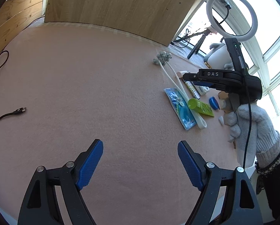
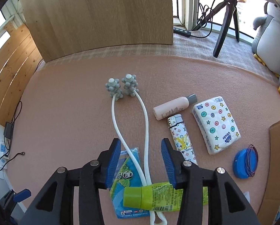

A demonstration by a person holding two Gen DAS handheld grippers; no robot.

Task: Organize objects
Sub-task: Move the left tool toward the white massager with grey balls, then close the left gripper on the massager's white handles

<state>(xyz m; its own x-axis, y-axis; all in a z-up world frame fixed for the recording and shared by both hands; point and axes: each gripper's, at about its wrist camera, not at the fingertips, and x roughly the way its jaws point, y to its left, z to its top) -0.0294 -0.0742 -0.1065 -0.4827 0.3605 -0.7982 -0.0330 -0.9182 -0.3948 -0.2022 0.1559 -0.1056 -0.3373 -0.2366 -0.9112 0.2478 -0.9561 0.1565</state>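
Note:
My right gripper (image 2: 140,146) is open and hovers over the white stems of a massager (image 2: 129,131) with two grey knobbly heads. Under the stems lies a blue packet (image 2: 126,170). A green tube (image 2: 155,196) lies across the stems near the camera. To the right lie a pink bottle (image 2: 170,107), a patterned lighter (image 2: 181,136), a tissue pack (image 2: 215,124) and a blue round lid (image 2: 245,163). My left gripper (image 1: 140,150) is open above bare pink mat, well left of that cluster. In the left wrist view the right gripper (image 1: 186,76), held by a gloved hand (image 1: 252,120), hangs above the objects.
A pink mat (image 2: 74,112) covers the table. A wooden panel (image 2: 102,15) stands at the back. A USB cable (image 1: 14,112) lies at the left. A ring light (image 1: 231,15) on a tripod (image 2: 228,18), plush toys (image 2: 271,37) and a cardboard box (image 2: 278,150) stand at the right.

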